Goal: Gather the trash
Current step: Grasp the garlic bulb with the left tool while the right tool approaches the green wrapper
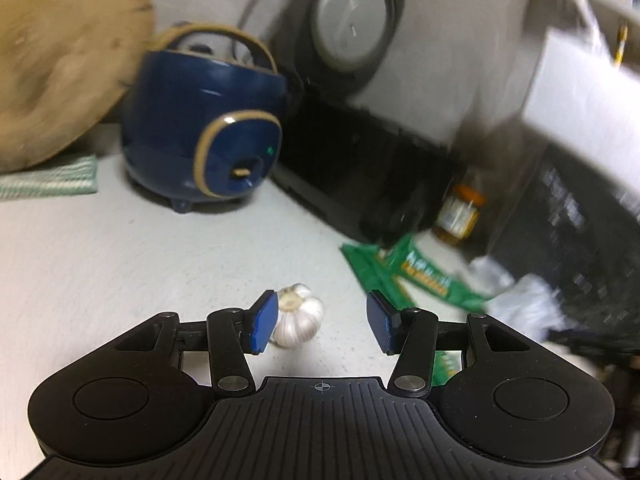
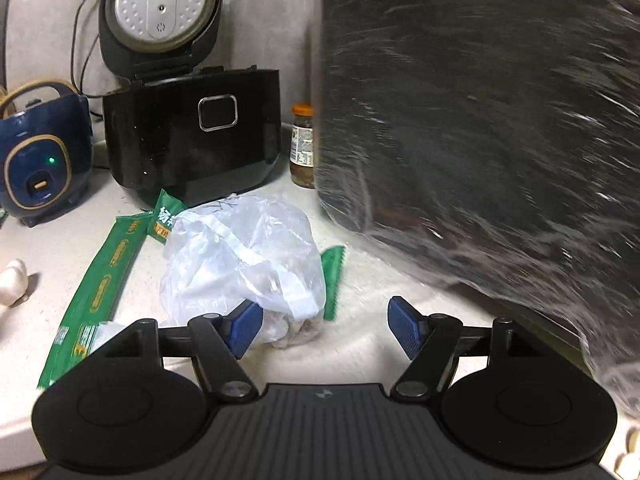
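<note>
A crumpled clear plastic bag [image 2: 244,256] lies on the pale counter, with green wrappers [image 2: 100,280] under and beside it. My right gripper [image 2: 326,330] is open, its left fingertip touching the bag's near edge. A large black trash bag [image 2: 480,140] hangs at the right, blurred by motion. In the left wrist view my left gripper [image 1: 324,322] is open and empty, low over the counter. A garlic bulb [image 1: 298,316] lies by its left fingertip. The green wrappers [image 1: 408,276] and plastic bag [image 1: 520,300] lie to its right.
A black rice cooker [image 2: 192,136] with its lid up stands behind the trash. A small blue cooker [image 1: 200,128] is to its left, a jar [image 2: 302,148] to its right. A wooden board [image 1: 60,60] leans at far left, over a green cloth [image 1: 48,180].
</note>
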Motion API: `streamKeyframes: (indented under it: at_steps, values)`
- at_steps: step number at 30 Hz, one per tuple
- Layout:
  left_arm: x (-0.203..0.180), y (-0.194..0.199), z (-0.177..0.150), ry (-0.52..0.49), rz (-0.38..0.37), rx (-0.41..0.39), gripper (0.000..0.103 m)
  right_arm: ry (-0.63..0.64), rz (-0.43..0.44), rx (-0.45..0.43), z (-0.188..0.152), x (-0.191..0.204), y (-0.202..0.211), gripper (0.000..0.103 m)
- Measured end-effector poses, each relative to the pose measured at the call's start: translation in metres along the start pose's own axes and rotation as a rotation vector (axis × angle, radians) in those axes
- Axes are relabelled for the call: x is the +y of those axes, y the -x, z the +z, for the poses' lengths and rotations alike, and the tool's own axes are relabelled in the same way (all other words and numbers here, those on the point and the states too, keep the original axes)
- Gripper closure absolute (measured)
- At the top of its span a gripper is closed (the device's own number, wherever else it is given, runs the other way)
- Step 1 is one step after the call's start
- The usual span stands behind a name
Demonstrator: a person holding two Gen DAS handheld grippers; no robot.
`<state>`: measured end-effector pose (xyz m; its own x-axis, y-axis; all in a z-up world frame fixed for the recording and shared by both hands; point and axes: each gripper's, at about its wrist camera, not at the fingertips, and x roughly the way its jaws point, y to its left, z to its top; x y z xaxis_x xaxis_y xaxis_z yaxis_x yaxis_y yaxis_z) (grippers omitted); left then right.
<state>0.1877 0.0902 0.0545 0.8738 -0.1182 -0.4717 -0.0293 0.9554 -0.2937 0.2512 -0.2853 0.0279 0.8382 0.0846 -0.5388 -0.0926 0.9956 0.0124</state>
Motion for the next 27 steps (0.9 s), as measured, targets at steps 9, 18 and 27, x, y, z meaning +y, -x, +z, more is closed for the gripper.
streamKeyframes:
  at_steps: [9,18,27]
  values:
    - [-0.022,-0.064,0.000,-0.204,0.230,0.108,0.044,0.047,-0.031,-0.057,-0.025,-0.020,0.034,0.024]
    - [-0.016,-0.087,0.000,-0.107,0.193,0.161,0.044,0.001,0.004,-0.059,-0.036,-0.029,0.044,0.023]
    - [-0.044,-0.041,-0.034,-0.004,0.025,0.104,0.045,-0.026,0.059,-0.127,-0.038,-0.015,0.058,0.022]
